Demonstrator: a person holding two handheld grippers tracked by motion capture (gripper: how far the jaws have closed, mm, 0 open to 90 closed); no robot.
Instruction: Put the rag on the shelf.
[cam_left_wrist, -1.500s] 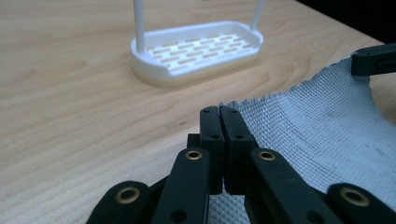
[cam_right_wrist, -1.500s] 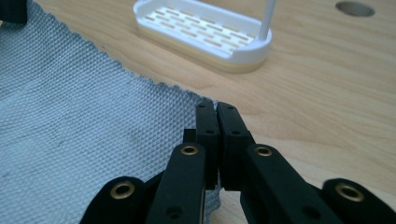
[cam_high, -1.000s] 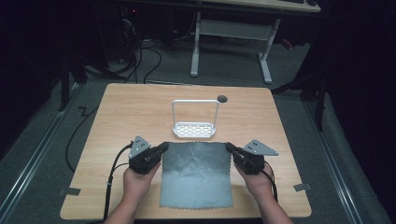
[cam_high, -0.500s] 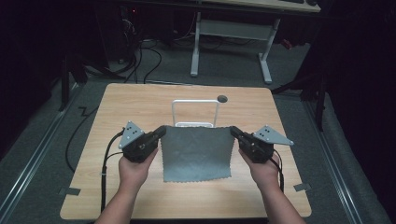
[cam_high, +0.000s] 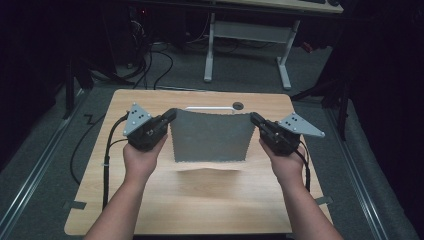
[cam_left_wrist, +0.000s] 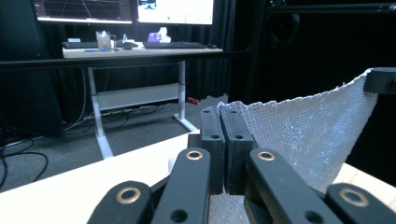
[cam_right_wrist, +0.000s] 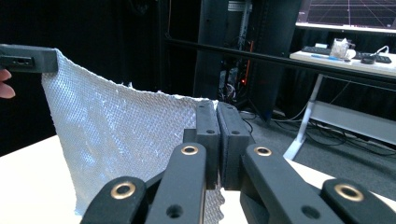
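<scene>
The grey cloth (cam_high: 210, 136) hangs in the air above the middle of the counter (cam_high: 200, 200), spread as a flat sheet between the two grippers. Its top edge sags slightly between the held corners, and its zigzag-cut lower edge hangs free, clear of the wood, with a soft shadow on the counter beneath it. In the left gripper view the cloth (cam_left_wrist: 308, 135) shows a fine woven mesh texture, and the same weave shows in the right gripper view (cam_right_wrist: 126, 140).

The left gripper (cam_high: 171, 116) has its jaws clenched on the cloth's upper left corner; in its own view the two black jaws (cam_left_wrist: 226, 140) stand pressed together with the fabric edge pinched between them. The right gripper (cam_high: 255, 119) grasps the upper right corner in the same way, its jaws (cam_right_wrist: 218, 135) closed tight on the cloth.

Behind the cloth, the top of a white wire rack (cam_high: 210, 108) shows just above its upper edge, near a small round hole (cam_high: 238, 105) in the counter's far side. Beyond the counter stands a white-legged desk (cam_high: 247, 35), carrying a keyboard (cam_left_wrist: 175, 45) and monitors (cam_left_wrist: 175, 10).
</scene>
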